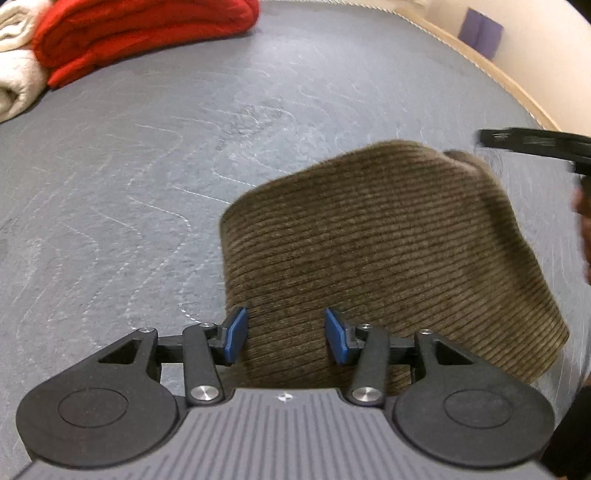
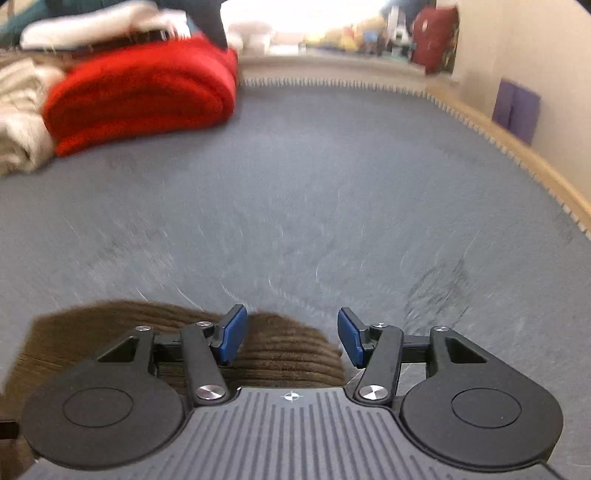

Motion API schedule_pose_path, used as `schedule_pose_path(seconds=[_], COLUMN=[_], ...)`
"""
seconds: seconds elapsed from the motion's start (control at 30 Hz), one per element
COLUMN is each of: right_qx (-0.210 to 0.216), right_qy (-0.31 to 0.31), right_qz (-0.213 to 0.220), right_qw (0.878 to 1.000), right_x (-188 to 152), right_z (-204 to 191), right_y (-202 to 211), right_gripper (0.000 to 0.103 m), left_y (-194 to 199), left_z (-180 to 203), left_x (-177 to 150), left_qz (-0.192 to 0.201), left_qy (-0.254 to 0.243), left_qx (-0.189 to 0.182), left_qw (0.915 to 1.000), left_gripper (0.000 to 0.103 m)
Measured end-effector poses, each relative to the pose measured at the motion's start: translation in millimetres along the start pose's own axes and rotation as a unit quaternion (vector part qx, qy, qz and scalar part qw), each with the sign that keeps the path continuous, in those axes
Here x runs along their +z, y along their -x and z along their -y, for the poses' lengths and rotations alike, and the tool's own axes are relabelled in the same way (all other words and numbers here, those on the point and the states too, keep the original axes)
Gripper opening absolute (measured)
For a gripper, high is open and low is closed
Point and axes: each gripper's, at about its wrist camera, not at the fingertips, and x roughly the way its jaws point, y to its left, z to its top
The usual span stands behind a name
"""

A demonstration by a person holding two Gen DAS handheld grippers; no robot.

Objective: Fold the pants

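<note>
Through the left wrist camera we look down on the left gripper, whose blue pads stand moderately apart with nothing pinched between them. The brown corduroy pants lie folded into a compact block on the grey mattress, directly under and beyond the fingers; the cloth shows in the gap between the pads, but the pads do not press on it. At the far right edge, part of the right gripper reaches in beside the far corner of the pants; whether it touches the cloth we cannot tell. In the far left corner sit a folded red blanket and, to its left, a cream blanket.

Through the right wrist camera we see the right gripper with its blue pads also held moderately apart and empty. The pants lie near and to the left, their right end passing beneath the left pad, while the right pad hangs over bare mattress. The picture is blurred. The red blanket rests far left, with cream cloth beside it. No containers appear in either view.
</note>
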Motion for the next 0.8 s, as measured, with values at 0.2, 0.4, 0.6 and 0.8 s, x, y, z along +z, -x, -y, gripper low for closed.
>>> schedule_pose_path(seconds=[0.2, 0.4, 0.6, 0.8], right_qx=[0.012, 0.033, 0.030, 0.008], right_qy=[-0.021, -0.027, -0.043, -0.021], right_qz=[0.060, 0.094, 0.073, 0.020], right_qw=[0.998, 0.995, 0.996, 1.000], right_x=[3, -35, -93, -118], right_z=[3, -2, -8, -15], right_y=[105, 198, 226, 207], right_gripper=[0.082, 0.096, 0.099, 0.099], left_y=[49, 139, 204, 163], left_z=[5, 20, 36, 58], left_x=[-6, -24, -56, -98], left_qz=[0.088, 0.206, 0.232, 0.115], left_qy=[-0.005, -0.017, 0.029, 0.080], left_qx=[0.027, 0.062, 0.054, 0.040], left_qw=[0.9957, 0.9764, 0.9708, 0.9893], left_gripper=[0.083, 0.098, 0.103, 0.103])
